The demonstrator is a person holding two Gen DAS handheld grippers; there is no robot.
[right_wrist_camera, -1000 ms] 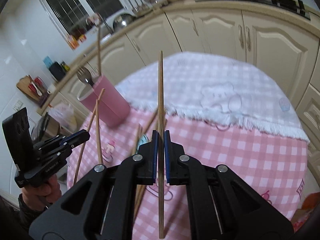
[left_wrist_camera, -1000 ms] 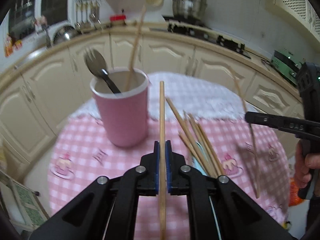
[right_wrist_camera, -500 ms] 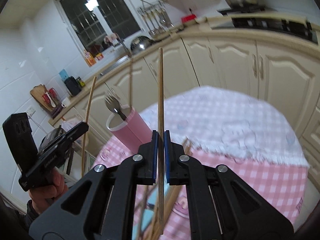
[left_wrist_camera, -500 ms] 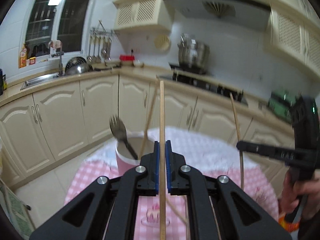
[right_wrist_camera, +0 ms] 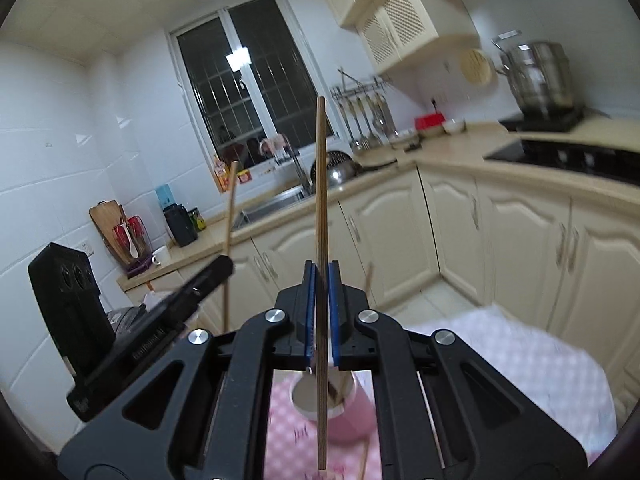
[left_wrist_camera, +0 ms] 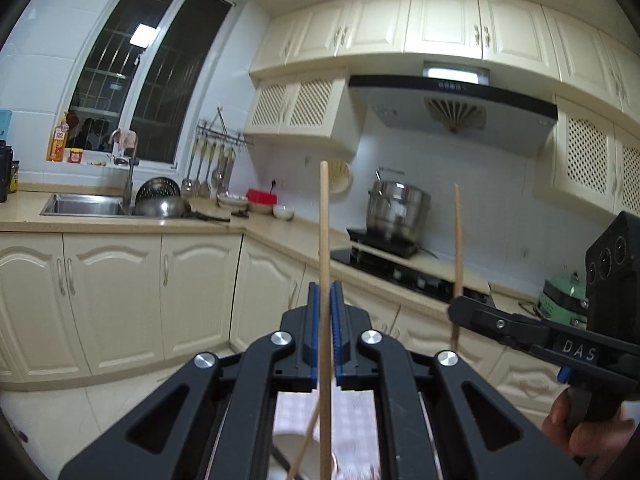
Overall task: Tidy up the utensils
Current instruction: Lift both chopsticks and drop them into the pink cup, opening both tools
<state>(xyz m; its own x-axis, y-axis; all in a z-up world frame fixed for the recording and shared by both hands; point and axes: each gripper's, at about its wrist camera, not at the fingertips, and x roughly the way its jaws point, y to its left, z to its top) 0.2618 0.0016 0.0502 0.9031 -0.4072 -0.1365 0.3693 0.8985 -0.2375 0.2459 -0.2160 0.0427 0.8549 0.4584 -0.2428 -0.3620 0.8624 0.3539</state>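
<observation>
pink cup [right_wrist_camera: 340, 412] with one chopstick [right_wrist_camera: 345, 385]

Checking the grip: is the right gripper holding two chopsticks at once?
No. Only one chopstick stands upright between the jaws of the right gripper.

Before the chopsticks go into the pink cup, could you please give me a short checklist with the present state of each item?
1. Left tongs shut on a chopstick: ok.
2. Right tongs shut on the other chopstick: ok.
3. Both sticks stand roughly upright in the tongs: ok.
4. Pink cup upright on the checked cloth, mouth open: ok.
5. Room in the cup: one stick already leans in it, a dark handle shows inside; looks ok.
6. Lower tip of either held stick lined up over the cup's mouth: cannot tell, since depth is unclear from these views.
</observation>
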